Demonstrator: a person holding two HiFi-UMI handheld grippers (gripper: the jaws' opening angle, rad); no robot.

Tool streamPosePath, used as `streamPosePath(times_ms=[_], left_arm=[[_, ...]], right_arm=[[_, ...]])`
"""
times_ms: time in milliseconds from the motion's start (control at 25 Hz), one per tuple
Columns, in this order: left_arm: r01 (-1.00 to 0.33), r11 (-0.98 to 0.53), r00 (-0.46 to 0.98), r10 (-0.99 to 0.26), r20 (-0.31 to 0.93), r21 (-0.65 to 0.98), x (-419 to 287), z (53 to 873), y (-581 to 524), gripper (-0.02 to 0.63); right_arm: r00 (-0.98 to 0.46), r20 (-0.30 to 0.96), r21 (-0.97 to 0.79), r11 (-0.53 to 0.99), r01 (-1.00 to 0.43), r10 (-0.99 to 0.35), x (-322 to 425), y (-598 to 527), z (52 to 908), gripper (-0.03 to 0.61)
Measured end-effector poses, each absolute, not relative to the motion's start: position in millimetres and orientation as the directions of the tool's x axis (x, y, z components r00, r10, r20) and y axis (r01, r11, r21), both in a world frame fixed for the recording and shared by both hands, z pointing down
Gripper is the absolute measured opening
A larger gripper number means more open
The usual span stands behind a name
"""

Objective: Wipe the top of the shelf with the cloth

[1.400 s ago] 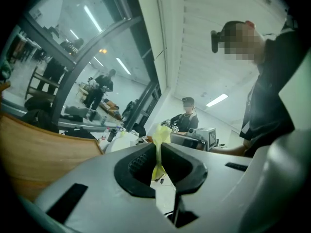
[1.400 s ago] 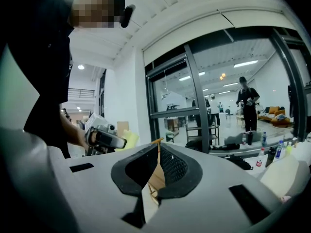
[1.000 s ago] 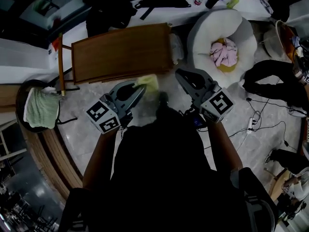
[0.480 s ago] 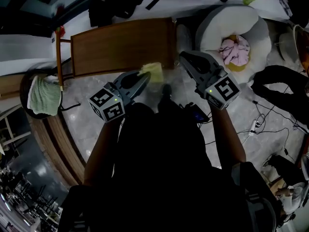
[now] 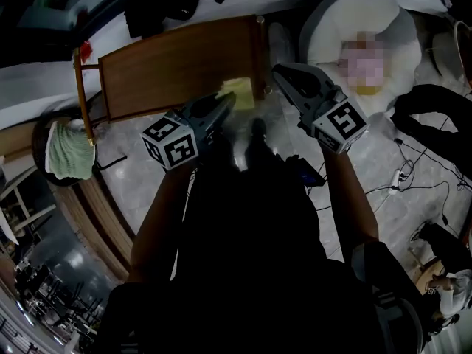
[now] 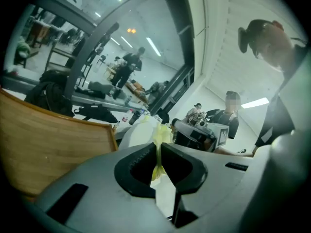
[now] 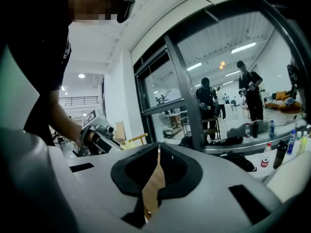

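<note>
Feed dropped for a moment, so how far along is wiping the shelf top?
Done: the cloth is pinched in the shut left gripper. In hand: it hangs at the near right corner of the wooden shelf top; contact can't be judged. Left: seemingly the whole wipe across that top. The right gripper is shut, empty.

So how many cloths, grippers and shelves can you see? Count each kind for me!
Cloths: 2, the yellow cloth pinched in the left gripper and a green cloth lying off to the left.
Grippers: 2, the left one and the right gripper, which is shut and empty.
Shelves: 1, the wooden shelf.
Total: 5
</note>
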State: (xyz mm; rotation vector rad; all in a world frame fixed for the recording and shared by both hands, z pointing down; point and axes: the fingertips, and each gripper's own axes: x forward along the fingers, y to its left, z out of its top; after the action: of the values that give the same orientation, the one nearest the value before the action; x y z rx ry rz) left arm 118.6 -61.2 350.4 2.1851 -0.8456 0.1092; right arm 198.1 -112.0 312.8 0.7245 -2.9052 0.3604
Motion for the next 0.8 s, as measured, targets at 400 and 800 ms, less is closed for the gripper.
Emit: streamPosePath(times_ms=[400, 800], left_arm=[[-0.646, -0.358, 0.745, -0.492, 0.452, 0.675, 126, 455, -75, 0.034], [-0.693, -0.267, 0.714, -0.375, 0.591, 0.669, 147, 535, -77, 0.034]], right_arm=[[-0.862, 0.225, -0.176, 0.851, -0.495, -0.454, 184, -118, 390, 0.027], [-0.848, 0.267, -0.204, 0.834, -0.513, -0.457, 191, -108, 411, 0.027]])
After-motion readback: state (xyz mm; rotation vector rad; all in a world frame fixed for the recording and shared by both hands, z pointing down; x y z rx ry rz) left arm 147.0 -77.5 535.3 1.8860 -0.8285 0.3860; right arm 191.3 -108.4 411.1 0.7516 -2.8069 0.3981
